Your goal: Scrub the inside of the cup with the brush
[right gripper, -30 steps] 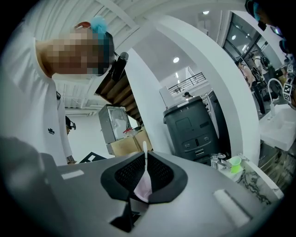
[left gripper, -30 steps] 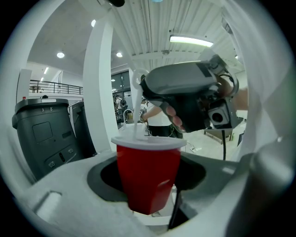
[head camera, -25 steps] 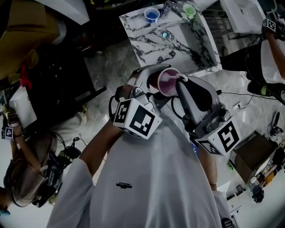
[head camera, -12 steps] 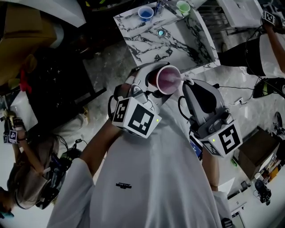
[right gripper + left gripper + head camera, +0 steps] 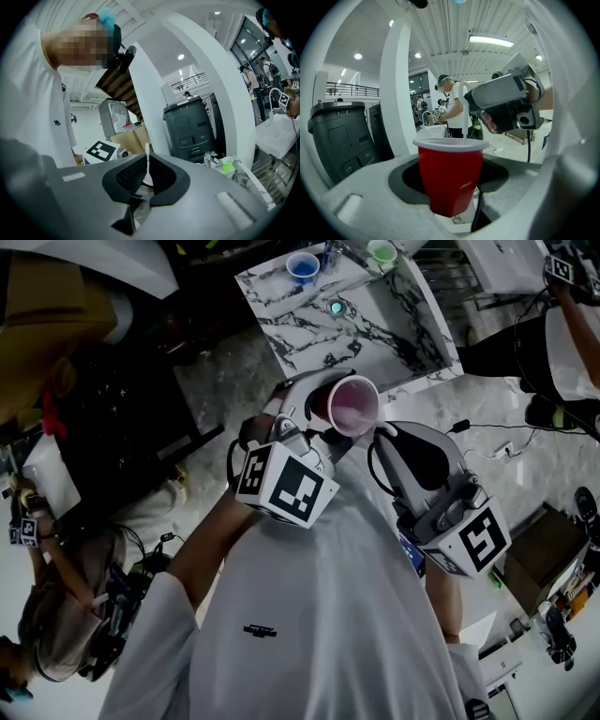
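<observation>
A red cup (image 5: 352,405) with a white rim is held out in front of the person, its mouth tilted toward the head camera. My left gripper (image 5: 323,411) is shut on the cup's (image 5: 450,176) side. The brush shows only as a thin white handle (image 5: 464,124) rising out of the cup; its head is hidden inside. My right gripper (image 5: 382,431) sits just right of the cup's rim. In the right gripper view its jaws (image 5: 146,176) are shut on the white brush handle (image 5: 147,161).
A marble sink counter (image 5: 309,306) lies ahead with a blue cup (image 5: 303,266), a green cup (image 5: 382,253) and a faucet (image 5: 209,159). A black bin (image 5: 337,136) stands near a white pillar. Other people stand at the right (image 5: 562,343) and the lower left (image 5: 56,606).
The right gripper drew slightly away to the right half a second ago and has come back toward the cup's rim. The cup stays in the left gripper, shifted only a little.
</observation>
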A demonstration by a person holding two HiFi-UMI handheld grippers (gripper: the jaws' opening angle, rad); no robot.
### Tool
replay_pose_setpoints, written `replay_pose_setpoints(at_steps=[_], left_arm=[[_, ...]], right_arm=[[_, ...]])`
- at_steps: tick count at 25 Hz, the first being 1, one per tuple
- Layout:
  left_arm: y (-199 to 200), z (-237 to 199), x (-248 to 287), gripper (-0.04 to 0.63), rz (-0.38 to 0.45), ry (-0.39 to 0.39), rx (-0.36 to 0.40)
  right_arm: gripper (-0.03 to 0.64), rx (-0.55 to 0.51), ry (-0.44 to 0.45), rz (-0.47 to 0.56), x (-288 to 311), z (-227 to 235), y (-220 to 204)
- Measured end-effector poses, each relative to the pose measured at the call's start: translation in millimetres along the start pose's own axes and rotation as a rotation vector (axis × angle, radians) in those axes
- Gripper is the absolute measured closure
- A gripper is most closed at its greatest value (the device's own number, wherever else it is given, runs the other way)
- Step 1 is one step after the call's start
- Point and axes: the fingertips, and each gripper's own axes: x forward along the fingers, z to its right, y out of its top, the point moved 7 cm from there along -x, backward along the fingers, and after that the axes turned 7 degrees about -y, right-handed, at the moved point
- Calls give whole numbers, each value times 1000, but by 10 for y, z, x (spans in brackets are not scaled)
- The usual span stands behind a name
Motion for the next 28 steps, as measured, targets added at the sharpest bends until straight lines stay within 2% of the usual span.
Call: replay_pose_setpoints(at_steps=[7, 15, 24, 28], left_arm=[[-46, 12, -32, 337, -9, -8, 5], [-12, -6, -64, 337, 6, -3, -9], [10, -73, -126, 337, 19, 12, -6], [5, -100, -139, 337, 18, 20, -7]], right_arm=[[594, 14, 45, 20, 152, -82, 49], [594, 35, 39, 80, 340, -34, 213], [594, -76, -21, 16, 357, 89, 64], [594, -91, -24, -8, 300, 101, 37]])
